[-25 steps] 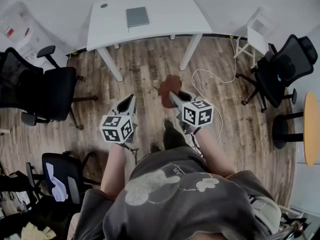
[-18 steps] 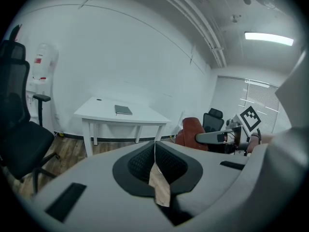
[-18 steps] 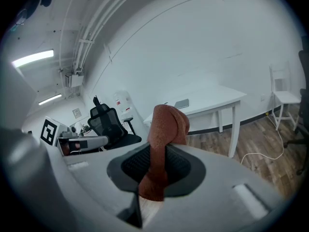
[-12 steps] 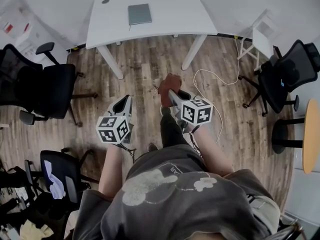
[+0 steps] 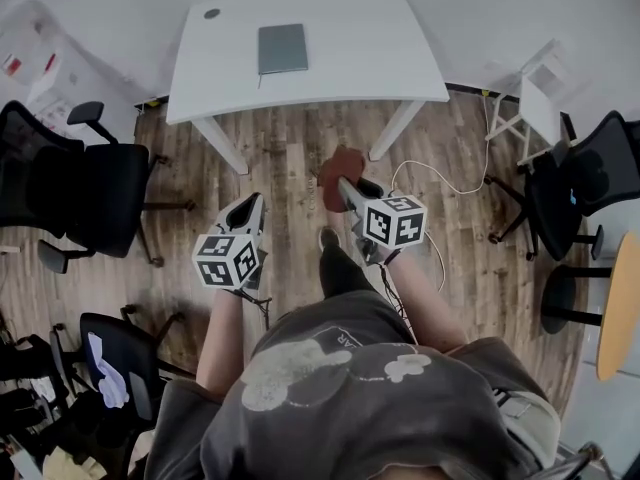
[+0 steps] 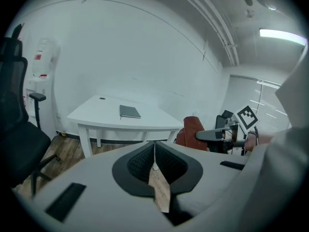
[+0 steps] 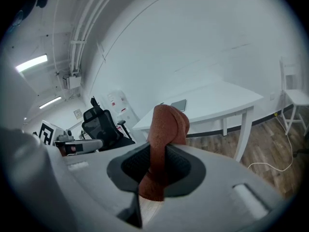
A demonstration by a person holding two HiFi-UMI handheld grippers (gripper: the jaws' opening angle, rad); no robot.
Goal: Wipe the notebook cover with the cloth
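A grey notebook (image 5: 281, 48) lies flat on the white table (image 5: 360, 58) far ahead; it shows small in the left gripper view as the notebook (image 6: 129, 111) and in the right gripper view as the notebook (image 7: 179, 105). My right gripper (image 5: 338, 184) is shut on a rust-brown cloth (image 5: 339, 173), which bulges up from between the jaws as the cloth (image 7: 163, 144). My left gripper (image 5: 246, 211) is shut with nothing in it, its jaws pressed together in the left gripper view (image 6: 154, 161). Both grippers hang over the wooden floor, well short of the table.
Black office chairs stand at the left (image 5: 85, 193) and right (image 5: 580, 183). A white cable (image 5: 440, 183) loops on the floor near the table's right leg (image 5: 393, 128). A small white stool (image 5: 535, 108) stands at the right; a round wooden table (image 5: 618, 298) shows at the right edge.
The view has moved toward the table, which now sits lower and larger in the head view. Both grippers keep their hold and their places relative to the body.
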